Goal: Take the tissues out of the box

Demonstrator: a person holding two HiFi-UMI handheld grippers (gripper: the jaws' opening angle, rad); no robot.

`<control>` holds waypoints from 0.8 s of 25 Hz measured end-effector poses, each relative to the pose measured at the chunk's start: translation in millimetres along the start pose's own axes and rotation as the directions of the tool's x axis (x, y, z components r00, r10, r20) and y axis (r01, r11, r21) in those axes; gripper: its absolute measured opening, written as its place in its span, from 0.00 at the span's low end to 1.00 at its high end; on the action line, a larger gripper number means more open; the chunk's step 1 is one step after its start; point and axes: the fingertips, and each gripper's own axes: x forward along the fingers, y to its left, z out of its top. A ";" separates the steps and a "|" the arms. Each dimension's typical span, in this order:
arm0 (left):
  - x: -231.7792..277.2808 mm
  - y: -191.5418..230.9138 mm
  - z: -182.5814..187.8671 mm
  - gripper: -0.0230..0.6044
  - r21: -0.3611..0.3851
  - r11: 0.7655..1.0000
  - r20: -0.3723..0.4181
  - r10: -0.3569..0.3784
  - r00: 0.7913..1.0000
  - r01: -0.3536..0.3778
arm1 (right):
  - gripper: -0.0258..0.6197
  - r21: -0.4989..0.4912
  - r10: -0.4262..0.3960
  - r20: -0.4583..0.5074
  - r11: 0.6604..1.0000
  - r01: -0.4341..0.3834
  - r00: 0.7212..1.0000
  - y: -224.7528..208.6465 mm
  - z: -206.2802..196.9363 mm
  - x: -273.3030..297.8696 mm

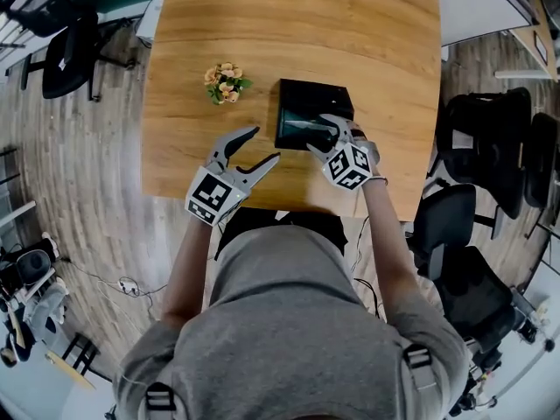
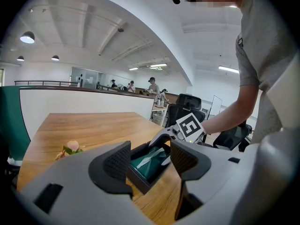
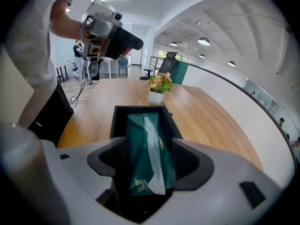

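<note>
A black open box [image 1: 297,99] stands on the wooden table [image 1: 350,24] in the head view. Inside it lies a dark green tissue pack [image 3: 143,144] with a white tissue showing along its top. My right gripper [image 3: 149,161] reaches steeply down into the box [image 3: 119,121], its jaws spread wide, one on each side of the pack, with no clear squeeze on it. From the head view the right gripper [image 1: 322,135] sits over the box's near edge. My left gripper [image 1: 265,144] hovers open and empty left of the box, pointing at it [image 2: 140,179].
A small pot of flowers [image 1: 226,83] stands on the table left of the box. Black office chairs [image 1: 490,156] are beside the table's right edge. The table's near edge is just in front of the person's body.
</note>
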 end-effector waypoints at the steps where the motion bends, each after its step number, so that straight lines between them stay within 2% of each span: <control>1: 0.8 0.3 -0.9 0.48 -0.004 1.000 0.000 0.001 1.000 -0.001 | 0.53 -0.009 0.011 -0.007 1.000 -0.011 1.000 0.0 -0.7 4.1; 11: 10.0 0.3 -11.1 0.48 -0.026 1.000 -0.015 0.003 1.000 -0.004 | 0.57 -0.090 0.114 -0.073 0.989 -0.121 0.991 1.1 -5.4 28.9; 16: 11.1 2.9 -12.7 0.48 -0.038 0.999 -0.012 0.014 1.000 -0.014 | 0.54 -0.133 0.155 -0.117 0.976 -0.170 0.981 6.6 -6.8 36.9; 20: 12.4 1.8 -14.8 0.48 -0.042 0.999 -0.016 0.014 1.000 -0.015 | 0.48 -0.117 0.176 -0.126 0.974 -0.191 0.976 9.0 -7.7 37.5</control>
